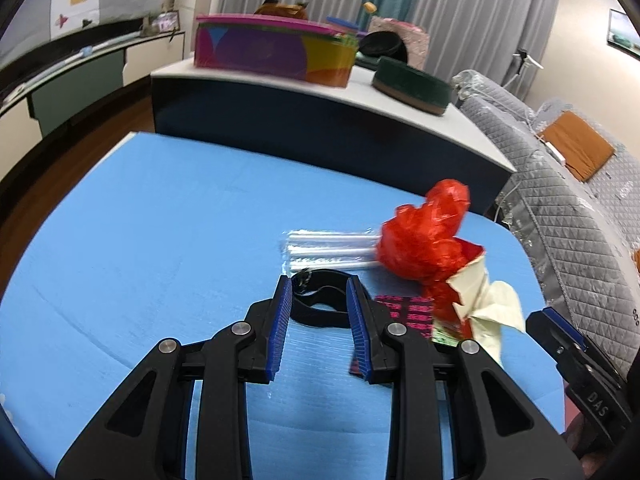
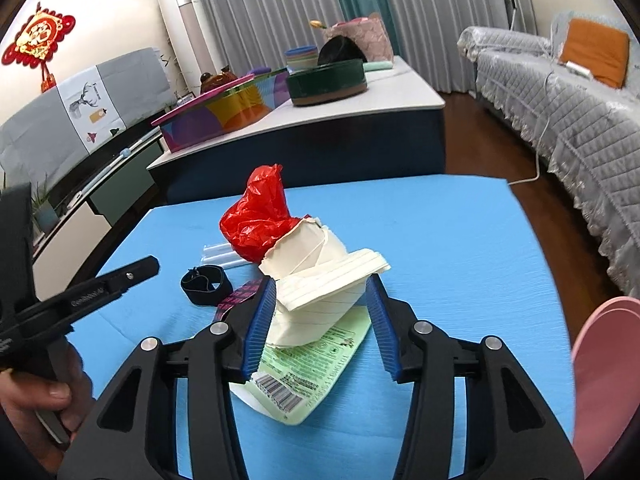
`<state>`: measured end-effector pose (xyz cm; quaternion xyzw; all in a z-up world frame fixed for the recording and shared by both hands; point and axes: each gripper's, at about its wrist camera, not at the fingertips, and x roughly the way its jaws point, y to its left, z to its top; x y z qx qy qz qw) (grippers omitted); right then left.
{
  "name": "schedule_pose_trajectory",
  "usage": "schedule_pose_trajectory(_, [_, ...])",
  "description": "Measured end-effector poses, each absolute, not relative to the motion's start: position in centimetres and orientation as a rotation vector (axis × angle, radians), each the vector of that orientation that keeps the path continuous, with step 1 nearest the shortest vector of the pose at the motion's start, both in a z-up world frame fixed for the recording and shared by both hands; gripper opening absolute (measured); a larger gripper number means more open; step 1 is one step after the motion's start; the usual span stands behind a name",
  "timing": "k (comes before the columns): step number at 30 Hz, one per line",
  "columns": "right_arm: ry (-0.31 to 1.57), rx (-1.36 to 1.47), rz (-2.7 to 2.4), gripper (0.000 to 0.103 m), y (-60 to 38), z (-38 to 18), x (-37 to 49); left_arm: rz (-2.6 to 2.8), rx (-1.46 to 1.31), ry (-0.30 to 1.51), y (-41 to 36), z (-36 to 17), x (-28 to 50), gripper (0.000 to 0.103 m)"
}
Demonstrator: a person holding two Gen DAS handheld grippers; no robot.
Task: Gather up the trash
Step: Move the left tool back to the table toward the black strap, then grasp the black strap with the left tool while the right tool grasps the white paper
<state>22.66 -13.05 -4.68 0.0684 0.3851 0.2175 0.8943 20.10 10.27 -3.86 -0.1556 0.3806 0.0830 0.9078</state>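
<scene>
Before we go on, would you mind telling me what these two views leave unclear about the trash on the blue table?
- Pink-patterned wrapper: in both views mostly covered, by the left tool and the cream paper bundle.
- Clear straws: right ends hidden behind the red plastic bag.
- Green label: print too small to read; upper part lies under the bundle.
- Right tool: pads flank the bundle, but contact cannot be confirmed.
- Pink object: cut off by the right wrist view's edge.

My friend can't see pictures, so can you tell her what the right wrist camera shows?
The right claw is open around a crumpled cream paper cup stuffed with a red plastic bag, on top of a green wrapper on a blue table. To the left lie a black band and clear straws, with the left claw reaching in.
</scene>
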Motion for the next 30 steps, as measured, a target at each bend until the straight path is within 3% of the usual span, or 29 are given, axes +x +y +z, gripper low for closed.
schedule_pose_trajectory(16, [0.929,0.243,0.492,0.048,-12.8,-6.9,24.6,0.212,-0.419,0.909,11.1,-7.9,23.0,0.028])
schedule_pose_trajectory(21, [0.928,0.24,0.507,0.037,-12.8,-6.8,24.6,0.198,-0.42,0.937,10.8,-8.4,23.2,0.028])
schedule_pose_trajectory(26, [0.922,0.223,0.519,0.01,-12.7,-6.8,24.4,0.195,-0.408,0.952,10.7,-8.4,23.1,0.012])
schedule_pose_trajectory(30, [0.9,0.216,0.52,0.002,-13.1,-6.3,24.1,0.192,-0.393,0.947,10.6,-8.0,23.2,0.008])
